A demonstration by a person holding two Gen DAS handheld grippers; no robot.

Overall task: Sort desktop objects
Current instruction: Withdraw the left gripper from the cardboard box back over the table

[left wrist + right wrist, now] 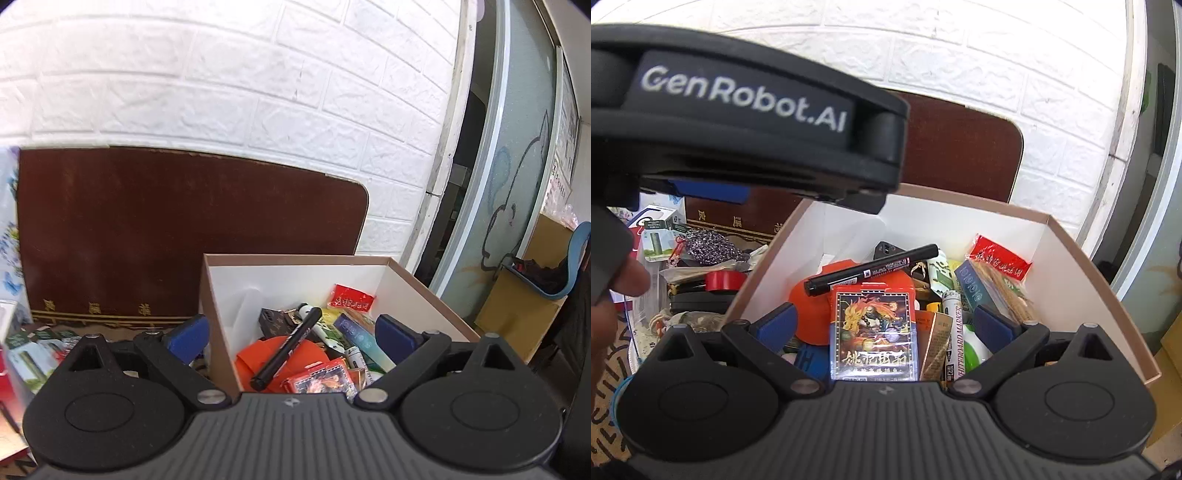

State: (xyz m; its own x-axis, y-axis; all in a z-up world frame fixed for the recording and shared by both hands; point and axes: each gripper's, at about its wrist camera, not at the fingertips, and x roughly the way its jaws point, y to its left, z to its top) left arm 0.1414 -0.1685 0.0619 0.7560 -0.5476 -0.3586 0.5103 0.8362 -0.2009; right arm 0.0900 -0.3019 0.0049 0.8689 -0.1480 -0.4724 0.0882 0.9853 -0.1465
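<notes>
A white-lined cardboard box (295, 264) (1067, 266) holds several small items. A black marker (286, 349) (871, 269) lies on top of them, over an orange piece (255, 356) (812, 321). A card pack (873, 332) (321, 380), a red packet (351, 299) (1001, 260) and a whiteboard marker (953, 332) lie in the box too. My left gripper (291, 332) is open and empty above the box; its body also shows in the right wrist view (746, 122). My right gripper (882, 328) is open and empty over the box.
A brown board (177, 229) leans against the white brick wall. Left of the box lie loose items: a roll of red tape (726, 280), a purple scrubber (709, 245), small boxes (659, 229) (33, 350). A doorway and cardboard cartons (524, 306) are at the right.
</notes>
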